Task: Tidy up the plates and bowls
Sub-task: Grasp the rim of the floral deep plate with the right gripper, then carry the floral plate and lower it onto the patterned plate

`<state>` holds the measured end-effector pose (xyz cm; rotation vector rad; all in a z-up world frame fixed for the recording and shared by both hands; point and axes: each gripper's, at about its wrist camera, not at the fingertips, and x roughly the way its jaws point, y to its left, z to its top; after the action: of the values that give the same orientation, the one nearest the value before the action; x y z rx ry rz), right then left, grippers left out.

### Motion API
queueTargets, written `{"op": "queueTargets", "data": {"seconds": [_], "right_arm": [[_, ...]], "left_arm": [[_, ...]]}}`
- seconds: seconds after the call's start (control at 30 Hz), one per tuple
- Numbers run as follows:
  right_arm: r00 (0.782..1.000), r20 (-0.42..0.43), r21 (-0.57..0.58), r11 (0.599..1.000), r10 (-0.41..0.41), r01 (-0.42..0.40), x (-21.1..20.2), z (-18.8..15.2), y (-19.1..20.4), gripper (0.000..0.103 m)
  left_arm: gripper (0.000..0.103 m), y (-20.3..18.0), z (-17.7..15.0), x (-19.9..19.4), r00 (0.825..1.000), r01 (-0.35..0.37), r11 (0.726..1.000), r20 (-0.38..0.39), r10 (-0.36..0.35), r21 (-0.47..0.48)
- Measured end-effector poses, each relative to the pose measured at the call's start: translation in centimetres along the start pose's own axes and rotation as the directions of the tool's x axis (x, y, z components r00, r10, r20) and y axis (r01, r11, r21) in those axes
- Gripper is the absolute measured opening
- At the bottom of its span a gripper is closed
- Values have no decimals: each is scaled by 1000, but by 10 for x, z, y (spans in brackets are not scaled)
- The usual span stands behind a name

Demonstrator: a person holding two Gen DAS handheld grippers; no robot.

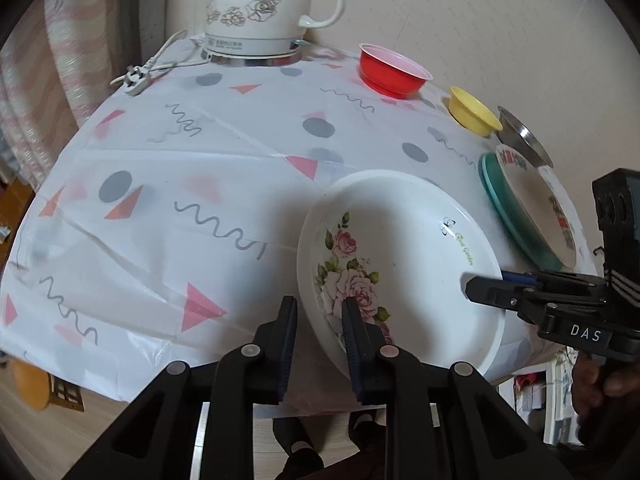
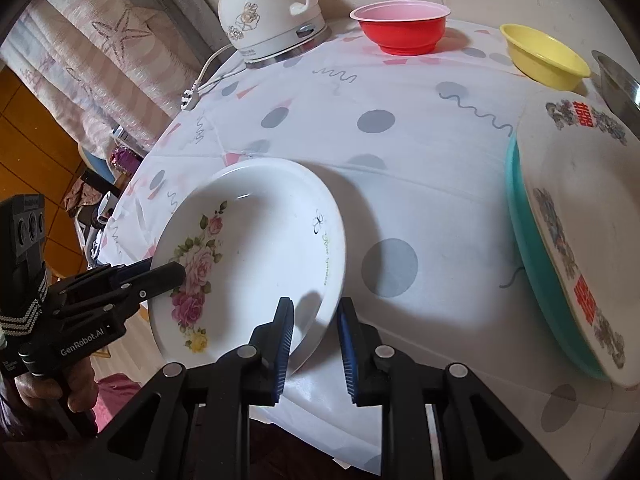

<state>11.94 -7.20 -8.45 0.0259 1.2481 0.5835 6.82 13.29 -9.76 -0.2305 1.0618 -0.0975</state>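
A white rose-patterned plate (image 1: 404, 256) sits tilted at the table's near edge; it also shows in the right wrist view (image 2: 256, 256). My left gripper (image 1: 320, 344) straddles its left rim, one finger under and one inside, closed on the rim. My right gripper (image 2: 314, 348) straddles its right rim, closed on it; it also shows in the left wrist view (image 1: 484, 286). To the right, a white printed plate (image 2: 576, 220) lies on a teal plate (image 2: 520, 216). A red bowl (image 2: 402, 26), a yellow bowl (image 2: 544, 58) and a steel bowl (image 2: 618, 80) stand at the back.
A white ceramic kettle (image 1: 260, 8) on its base stands at the back with its cord and plug (image 1: 136, 78) trailing left. A patterned plastic cloth (image 1: 200, 184) covers the round table. The floor and clutter lie beyond the near edge.
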Motion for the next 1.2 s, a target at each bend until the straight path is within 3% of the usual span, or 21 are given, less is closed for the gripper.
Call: {"op": "queueTargets", "data": {"seconds": [0.57,1.2], "right_arm": [[999,8,-37,998,-53,54,1,1,8,20],[1000,10,-90,996,-15,16,-1,15,1,18]], "left_arm": [[23,-3,9,8,1000,1,999,9,-1,47],[22,-7,13,4,998,-39,999,59,39,-9]]}}
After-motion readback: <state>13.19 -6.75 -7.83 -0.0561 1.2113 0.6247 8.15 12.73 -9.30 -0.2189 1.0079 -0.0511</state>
